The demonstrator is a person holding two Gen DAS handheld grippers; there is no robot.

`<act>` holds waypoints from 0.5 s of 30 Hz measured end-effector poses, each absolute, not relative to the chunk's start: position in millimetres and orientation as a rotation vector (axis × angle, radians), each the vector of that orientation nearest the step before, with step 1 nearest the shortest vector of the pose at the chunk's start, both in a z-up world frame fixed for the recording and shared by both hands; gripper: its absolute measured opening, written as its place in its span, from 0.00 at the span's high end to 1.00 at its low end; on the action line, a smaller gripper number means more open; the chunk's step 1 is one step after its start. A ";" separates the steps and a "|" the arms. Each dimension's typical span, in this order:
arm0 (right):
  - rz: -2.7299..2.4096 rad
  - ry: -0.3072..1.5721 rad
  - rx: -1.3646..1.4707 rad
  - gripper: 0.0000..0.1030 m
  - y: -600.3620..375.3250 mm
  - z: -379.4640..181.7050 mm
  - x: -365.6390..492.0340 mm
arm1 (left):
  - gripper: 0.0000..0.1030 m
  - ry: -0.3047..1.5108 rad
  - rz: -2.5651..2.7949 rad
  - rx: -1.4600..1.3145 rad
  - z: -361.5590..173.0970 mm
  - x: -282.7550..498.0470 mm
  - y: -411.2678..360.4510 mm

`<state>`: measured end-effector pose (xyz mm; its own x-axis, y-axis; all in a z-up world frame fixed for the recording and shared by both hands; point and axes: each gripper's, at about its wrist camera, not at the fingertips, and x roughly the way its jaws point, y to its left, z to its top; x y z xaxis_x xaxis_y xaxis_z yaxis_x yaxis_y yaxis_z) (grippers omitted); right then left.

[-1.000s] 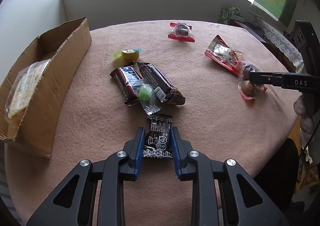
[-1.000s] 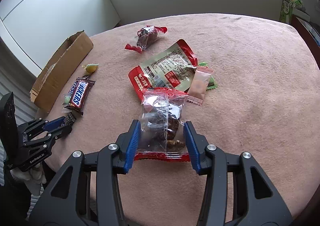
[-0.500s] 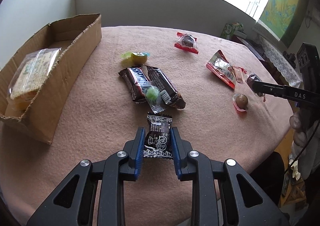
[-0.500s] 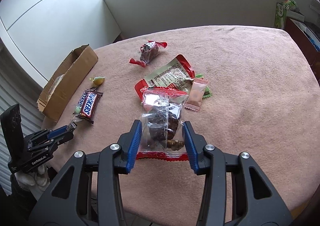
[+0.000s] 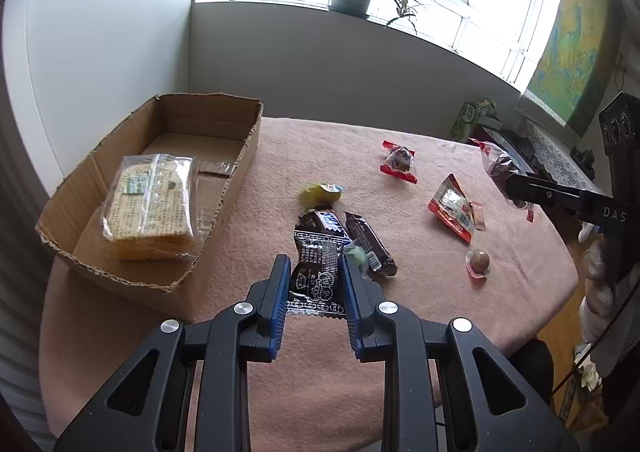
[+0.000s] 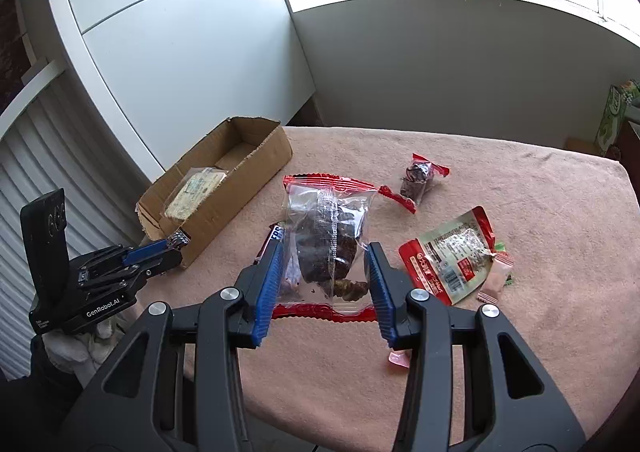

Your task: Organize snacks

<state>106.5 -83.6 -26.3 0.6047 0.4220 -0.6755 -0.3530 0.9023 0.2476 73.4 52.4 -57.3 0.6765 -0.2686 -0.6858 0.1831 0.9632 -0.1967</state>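
A pink table point(image 5: 400, 332) sits by a window. The left gripper point(image 5: 314, 284) pinches a black packet point(image 5: 318, 272); the right gripper point(image 6: 326, 272) squeezes a clear bag point(image 6: 326, 236). Both look lifted. Next, I think, both go into the box point(image 5: 236, 172).

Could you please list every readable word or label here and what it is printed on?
"GenRobot.AI": body of the left gripper.
"DAS": arm of the right gripper.
Print on the black wrapper, the chocolate bar and the red-edged pouch: too small or cut off.
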 end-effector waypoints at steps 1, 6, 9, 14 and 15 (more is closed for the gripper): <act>0.463 0.799 0.082 0.57 -73.9 -23.9 109.8 | 0.77 0.781 -0.241 -0.121 -54.8 74.4 59.0; 0.532 0.774 0.028 0.57 -22.7 -14.2 129.9 | 0.77 0.752 -0.163 -0.157 -46.7 78.8 93.8; 0.575 0.777 0.012 0.57 8.6 -12.3 145.5 | 0.77 0.739 -0.116 -0.169 -44.0 81.8 112.8; 0.624 0.797 -0.021 0.57 59.1 -16.0 172.8 | 0.77 0.730 -0.055 -0.191 -44.2 90.9 139.7; 0.628 0.799 -0.030 0.57 68.1 -17.6 176.8 | 0.77 0.732 -0.046 -0.194 -45.0 93.2 144.1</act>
<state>176.8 68.1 -17.6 0.5264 0.5143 -0.6771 -0.5364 0.8187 0.2048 93.2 144.1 -45.0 0.7439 -0.1091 -0.6594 -0.0259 0.9812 -0.1915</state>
